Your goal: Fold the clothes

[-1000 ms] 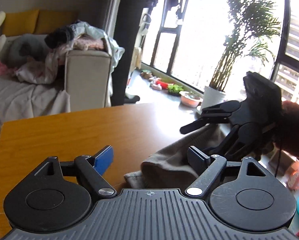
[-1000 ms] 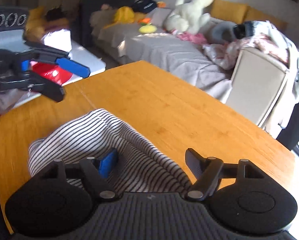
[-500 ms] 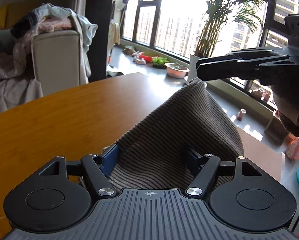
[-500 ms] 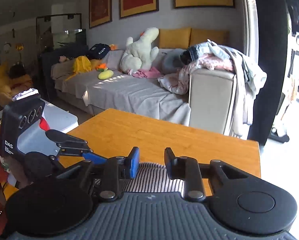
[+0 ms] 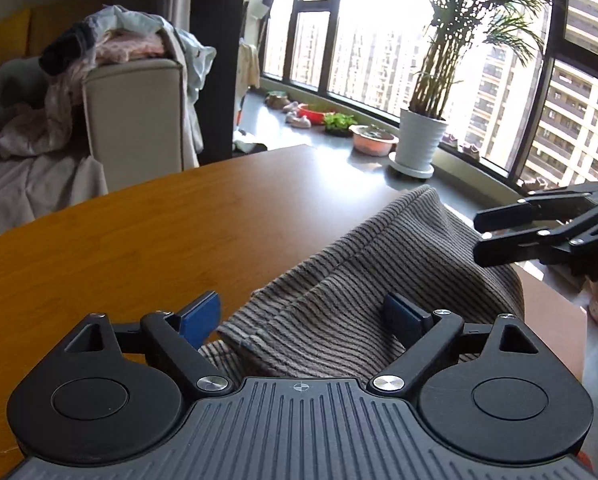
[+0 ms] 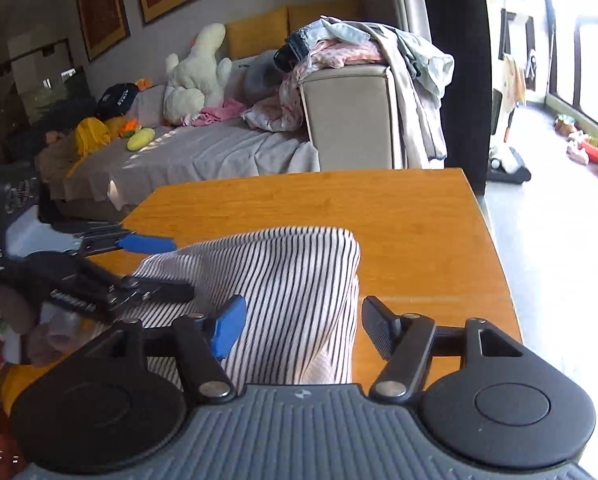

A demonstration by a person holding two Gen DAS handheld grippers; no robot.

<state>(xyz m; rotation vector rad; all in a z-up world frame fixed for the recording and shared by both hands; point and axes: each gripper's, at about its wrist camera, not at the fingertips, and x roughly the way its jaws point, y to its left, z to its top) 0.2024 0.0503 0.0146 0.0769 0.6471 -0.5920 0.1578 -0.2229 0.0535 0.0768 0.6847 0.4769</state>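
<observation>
A striped garment (image 5: 379,264) lies bunched in a soft fold on the wooden table (image 5: 139,240). My left gripper (image 5: 303,316) is open, with its blue pads on either side of the cloth's near end. To its right, my right gripper (image 5: 487,236) hovers over the garment's far side. In the right wrist view the same garment (image 6: 291,280) runs between the spread fingers of my open right gripper (image 6: 305,330). There my left gripper (image 6: 183,268) reaches in from the left at the cloth's edge, also open. Neither gripper pinches the fabric.
Beyond the table stands a sofa (image 6: 219,152) with a plush toy (image 6: 195,76), and clothes are heaped on its armrest (image 6: 351,120). A potted palm (image 5: 423,144) stands by the windows. The table's right edge (image 6: 495,248) drops to the floor.
My right gripper was nearly shut on the raised cloth half a second ago; its fingers have spread and let go. The left fingers opened wider, and the garment has sunk onto the table.
</observation>
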